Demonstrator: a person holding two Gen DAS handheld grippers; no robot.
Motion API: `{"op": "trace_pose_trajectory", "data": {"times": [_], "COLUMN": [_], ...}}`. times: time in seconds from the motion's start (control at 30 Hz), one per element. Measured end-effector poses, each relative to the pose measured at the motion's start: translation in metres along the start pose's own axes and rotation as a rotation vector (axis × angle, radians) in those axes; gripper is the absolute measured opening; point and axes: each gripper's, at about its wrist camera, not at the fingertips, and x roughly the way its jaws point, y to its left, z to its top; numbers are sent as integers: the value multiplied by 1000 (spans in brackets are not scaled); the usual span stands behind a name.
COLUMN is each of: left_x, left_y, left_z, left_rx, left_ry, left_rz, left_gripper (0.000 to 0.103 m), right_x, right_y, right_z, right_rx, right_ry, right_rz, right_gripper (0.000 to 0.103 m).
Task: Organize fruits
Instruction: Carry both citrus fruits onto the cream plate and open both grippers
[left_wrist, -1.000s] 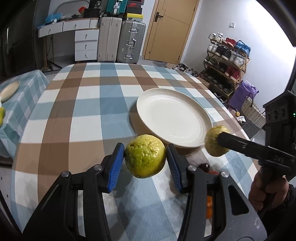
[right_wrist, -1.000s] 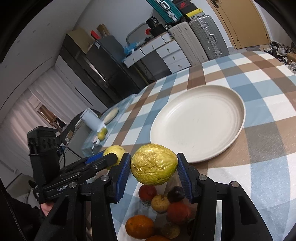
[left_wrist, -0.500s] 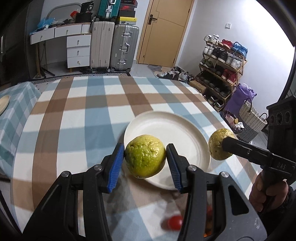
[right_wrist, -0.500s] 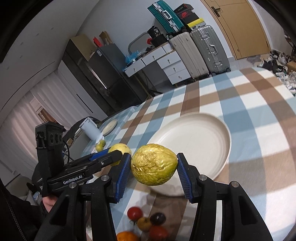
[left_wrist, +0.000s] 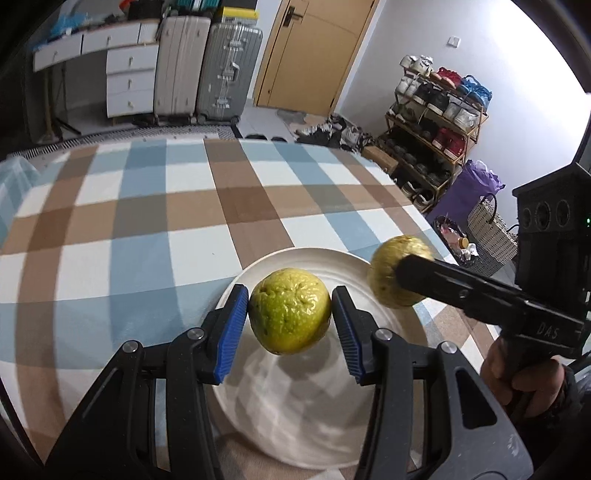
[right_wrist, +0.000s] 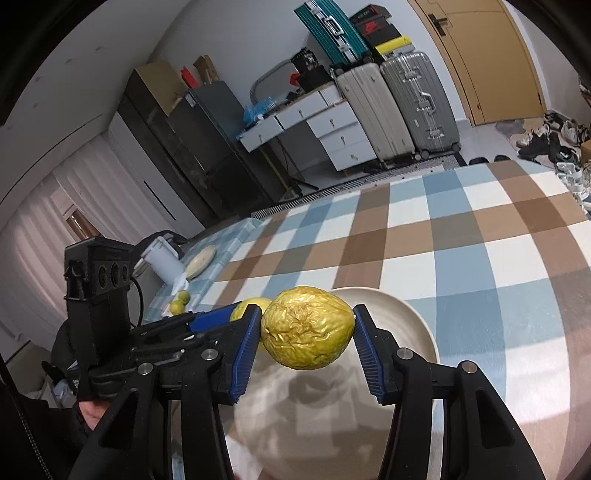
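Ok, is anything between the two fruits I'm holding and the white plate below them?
Nothing visible. The left gripper holds the green fruit and the right gripper the wrinkled yellow fruit, both above the white plate, whose visible surface beneath them is bare.

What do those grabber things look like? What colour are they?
Both claws, left and right, are black plastic with silver bolts and ridged blue pads. The right one has "DAS" printed on it, and the left has a boxy black top with three round holes and a black cable.
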Motion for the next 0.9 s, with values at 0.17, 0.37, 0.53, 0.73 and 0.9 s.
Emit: {"op": "trace_pose_trajectory", "data": {"times": [0.17,0.37,0.53,0.73,0.9], "left_x": [24,41,48,44,27], "left_y": [1,2,3,2,0], "left_z": [4,7,8,9,8], "left_rx": [9,16,7,21,10], "left_ry": [17,28,27,3,-22], "left_rz": [-12,-29,-34,-26,-28], "left_gripper": [44,44,44,53,72], "right_x": [26,41,50,50,36], "right_y": [-18,-33,-38,-38,-30], "right_z": [1,0,1,3,5], "right_rx": [42,78,90,109,91], "right_ry": [41,70,86,65,28], "right_rz": [-15,-24,-37,-27,-29], "right_gripper": [51,51,51,55,71]}}
